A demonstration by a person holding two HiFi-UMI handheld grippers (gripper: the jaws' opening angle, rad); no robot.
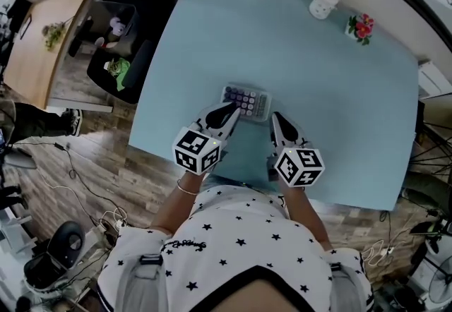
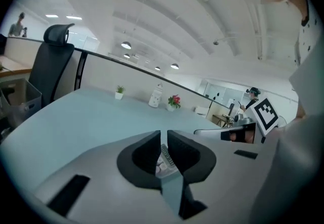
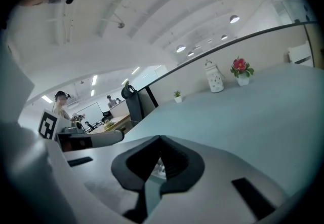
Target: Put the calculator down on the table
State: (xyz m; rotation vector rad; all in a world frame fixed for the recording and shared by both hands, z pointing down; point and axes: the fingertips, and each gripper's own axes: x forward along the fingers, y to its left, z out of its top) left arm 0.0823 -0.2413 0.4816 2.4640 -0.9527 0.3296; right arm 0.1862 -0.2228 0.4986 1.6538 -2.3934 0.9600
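The head view is bright and even: the light falls from above, and the pale worktop (image 1: pixel 332 78) shows no glare and only faint, soft shadows. This picture bends strongly toward its edges, where straight lines curve and the corners go dark. In both gripper views the ceiling lamps (image 2: pixel 126 45) burn as small white spots. The far room is rather sharp, the near foreground is soft and blurred, and a black ring closes the corners.
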